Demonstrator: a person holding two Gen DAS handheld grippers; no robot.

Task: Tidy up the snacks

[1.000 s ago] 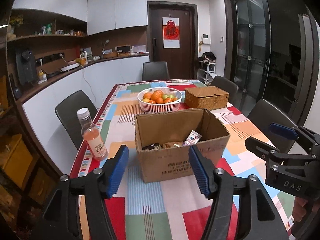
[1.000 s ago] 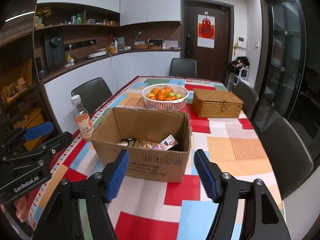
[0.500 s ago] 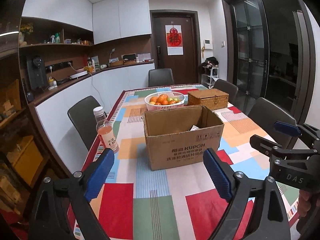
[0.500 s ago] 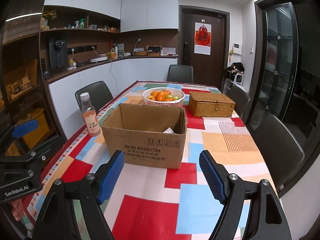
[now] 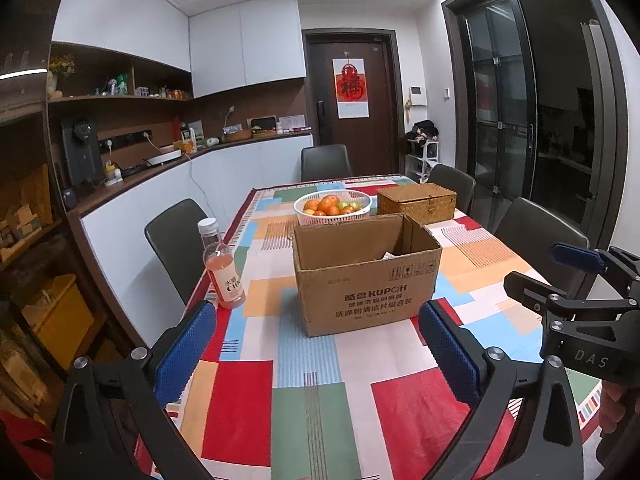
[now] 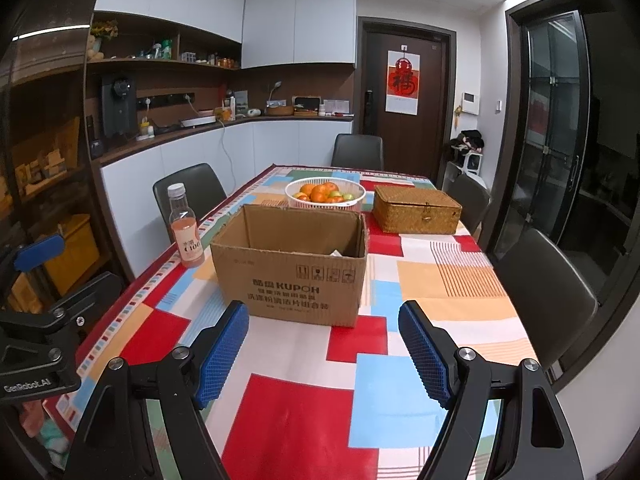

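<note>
An open cardboard box stands mid-table on the colourful tablecloth. Only the white corner of a snack packet shows over its rim; the rest of the inside is hidden. My left gripper hangs over the near table edge short of the box, its jaws opening wide with nothing between them. My right gripper is beside it, open and empty, also short of the box. Each gripper shows at the edge of the other's view.
A pink drink bottle stands left of the box near the table edge. Behind the box are a white basket of fruit and a closed wicker box. Dark chairs ring the table.
Both grippers have pulled back from the box toward the near table edge, so its inside is now mostly hidden. The left jaws have spread wider.
</note>
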